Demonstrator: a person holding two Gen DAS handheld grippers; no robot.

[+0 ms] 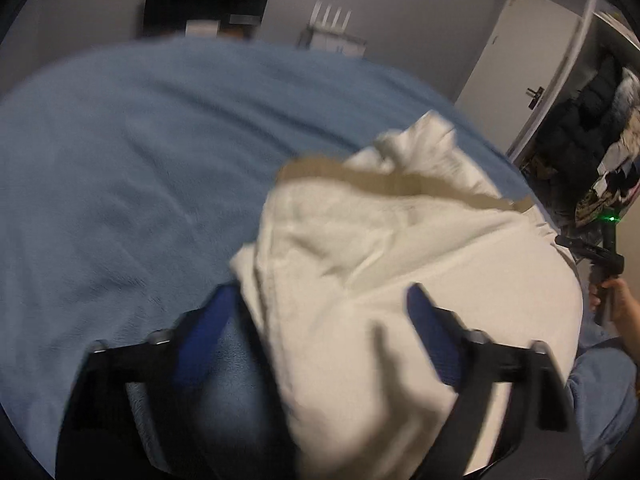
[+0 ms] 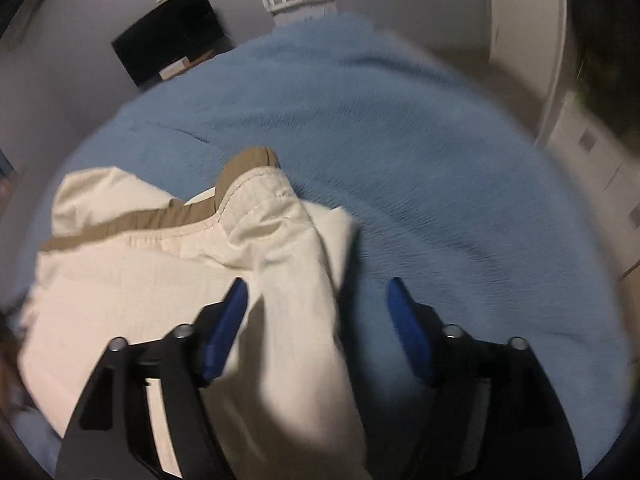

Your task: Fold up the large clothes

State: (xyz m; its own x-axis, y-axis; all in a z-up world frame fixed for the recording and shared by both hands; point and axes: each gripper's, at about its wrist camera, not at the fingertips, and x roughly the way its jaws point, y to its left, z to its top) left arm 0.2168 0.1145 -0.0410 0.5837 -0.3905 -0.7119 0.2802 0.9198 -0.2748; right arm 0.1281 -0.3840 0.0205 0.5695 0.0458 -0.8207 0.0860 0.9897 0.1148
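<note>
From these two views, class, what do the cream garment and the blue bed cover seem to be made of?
Garment: probably woven cotton, matte, with stitched seams and crisp creases; tan trim looks similar. Bed cover: likely fleece or plush, with a soft, fuzzy nap; blur leaves this uncertain.

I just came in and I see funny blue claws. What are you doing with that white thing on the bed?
A person is folding a cream garment with a tan band on a bed covered by a blue blanket. They hold a gripper in each hand. The left gripper and the right gripper are both open, with cloth lying between their blue fingers, not pinched. The garment sits bunched and rumpled, not neatly folded. The pictures are blurry.
</note>
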